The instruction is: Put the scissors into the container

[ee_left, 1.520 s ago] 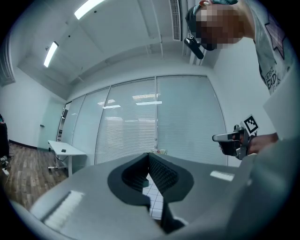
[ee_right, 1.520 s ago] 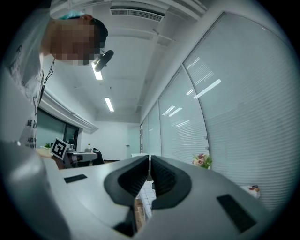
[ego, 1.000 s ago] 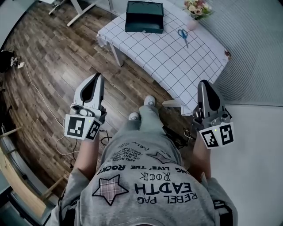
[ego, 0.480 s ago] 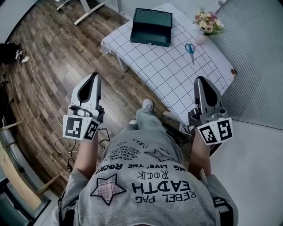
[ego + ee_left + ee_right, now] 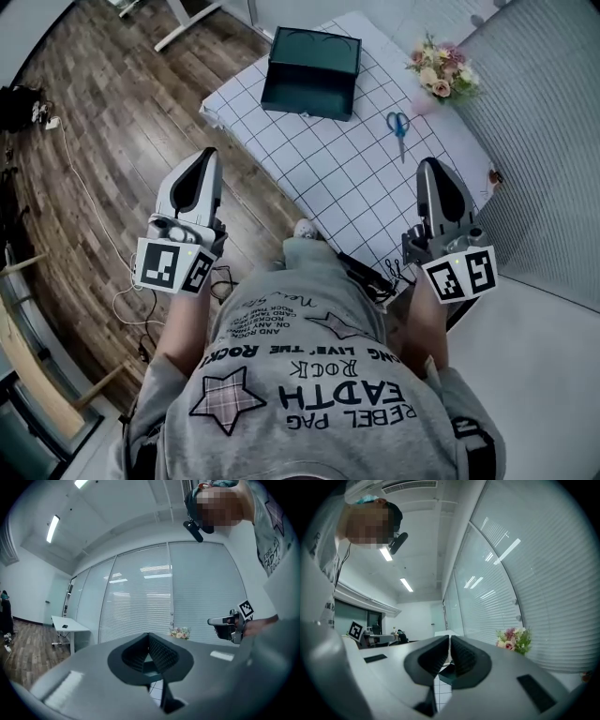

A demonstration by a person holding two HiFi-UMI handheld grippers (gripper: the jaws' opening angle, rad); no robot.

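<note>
Scissors (image 5: 397, 123) lie untouched on the worktop (image 5: 328, 164), right of the container (image 5: 312, 61); left hand-held gripper (image 5: 201, 161) and right hand-held gripper (image 5: 432, 169) are pressed together, empty.

We're over a dark wood-plank floor (image 5: 112, 122), with a table (image 5: 319, 159) in a white grid cloth ahead. Tall windows with shut blinds (image 5: 140, 602) face us, and strip lights (image 5: 52, 528) glow overhead.

Prob. office: glass walls (image 5: 201, 588) w/ blinds (image 5: 543, 573), desk (image 5: 69, 626).
</note>
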